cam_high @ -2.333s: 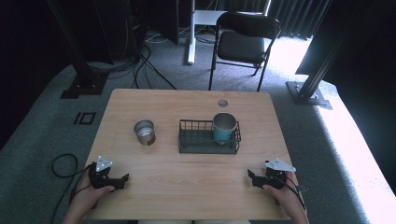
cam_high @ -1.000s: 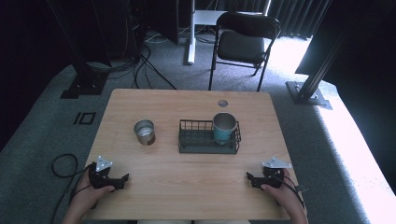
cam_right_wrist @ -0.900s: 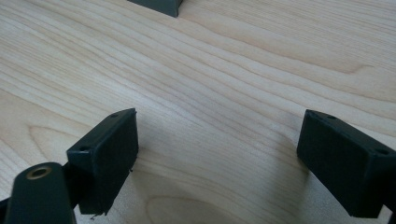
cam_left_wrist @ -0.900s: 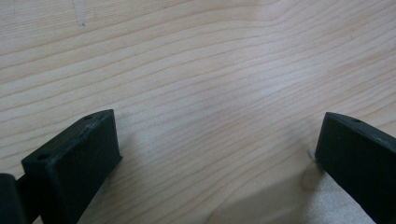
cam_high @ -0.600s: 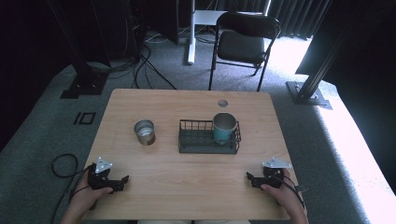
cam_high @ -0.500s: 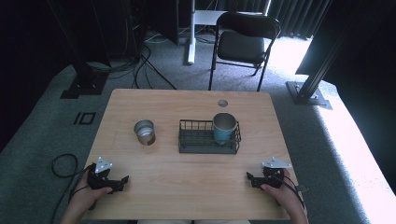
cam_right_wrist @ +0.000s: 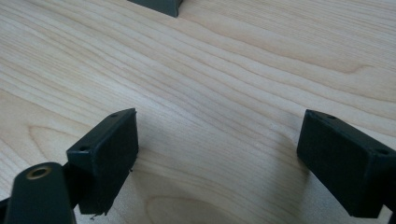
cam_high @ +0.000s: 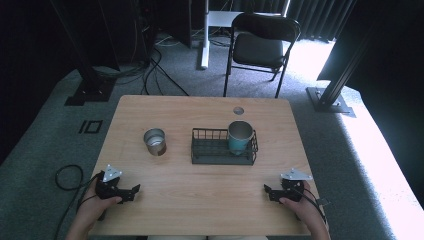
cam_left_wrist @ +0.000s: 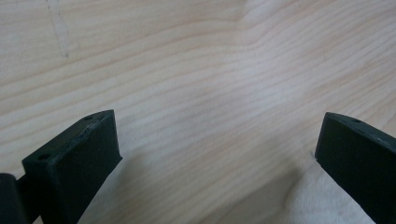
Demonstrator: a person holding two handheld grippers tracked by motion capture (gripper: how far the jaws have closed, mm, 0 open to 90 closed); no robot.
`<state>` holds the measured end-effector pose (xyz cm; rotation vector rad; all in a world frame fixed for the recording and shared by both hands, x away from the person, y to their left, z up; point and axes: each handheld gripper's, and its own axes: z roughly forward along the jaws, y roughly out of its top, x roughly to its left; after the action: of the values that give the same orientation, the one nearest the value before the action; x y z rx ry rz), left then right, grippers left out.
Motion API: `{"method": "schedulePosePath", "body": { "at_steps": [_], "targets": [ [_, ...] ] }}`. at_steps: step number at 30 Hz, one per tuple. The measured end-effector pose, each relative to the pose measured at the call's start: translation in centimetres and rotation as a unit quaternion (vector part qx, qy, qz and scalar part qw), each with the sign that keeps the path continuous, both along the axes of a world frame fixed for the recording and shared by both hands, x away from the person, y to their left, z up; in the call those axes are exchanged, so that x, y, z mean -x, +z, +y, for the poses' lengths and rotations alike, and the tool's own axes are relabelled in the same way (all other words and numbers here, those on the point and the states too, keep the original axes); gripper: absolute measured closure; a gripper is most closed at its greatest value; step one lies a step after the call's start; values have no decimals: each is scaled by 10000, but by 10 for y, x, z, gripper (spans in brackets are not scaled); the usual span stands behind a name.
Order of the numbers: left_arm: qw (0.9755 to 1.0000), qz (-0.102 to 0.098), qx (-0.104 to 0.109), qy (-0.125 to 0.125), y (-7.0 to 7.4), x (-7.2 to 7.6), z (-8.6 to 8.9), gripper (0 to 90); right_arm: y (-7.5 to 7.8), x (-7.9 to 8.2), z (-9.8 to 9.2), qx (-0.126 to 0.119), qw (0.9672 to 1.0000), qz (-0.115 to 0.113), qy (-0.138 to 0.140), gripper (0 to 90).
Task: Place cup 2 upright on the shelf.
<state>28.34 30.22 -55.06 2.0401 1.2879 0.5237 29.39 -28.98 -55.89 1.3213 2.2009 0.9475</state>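
A teal metal cup [cam_high: 240, 137] stands upright in the right end of a black wire basket [cam_high: 215, 153] at the table's middle. Left of the basket a silver metal cup [cam_high: 155, 142] stands on the bare wood. My left gripper [cam_high: 133, 192] rests near the front left corner, open, with only wood grain between its jaws [cam_left_wrist: 219, 154]. My right gripper [cam_high: 267, 192] rests near the front right corner, open over bare wood [cam_right_wrist: 219, 140]. Both point inward toward the table's centre. A dark corner of the basket [cam_right_wrist: 156, 5] shows at the top of the right gripper view.
The wooden table [cam_high: 200, 200] has a round cable hole [cam_high: 238, 110] near its far edge. A black folding chair [cam_high: 262, 45] stands behind the table. Cables lie on the grey carpet at the left, and a metal post base [cam_high: 330, 100] stands at the right.
The right gripper has shifted slightly to the left along the front edge. The left gripper and the cups have stayed put.
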Motion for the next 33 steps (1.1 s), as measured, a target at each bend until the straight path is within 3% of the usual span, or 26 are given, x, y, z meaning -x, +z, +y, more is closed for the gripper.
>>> {"method": "schedulePosePath", "body": {
  "at_steps": [19,33],
  "targets": [
    [9997,-174,68,-179,11,-23,-15,5,0,0,0,-2,10000,-1,1,122],
    [9985,-397,246,-277,25,-43,-27,5,0,0,0,-4,10000,1,-4,122]
  ]
}}
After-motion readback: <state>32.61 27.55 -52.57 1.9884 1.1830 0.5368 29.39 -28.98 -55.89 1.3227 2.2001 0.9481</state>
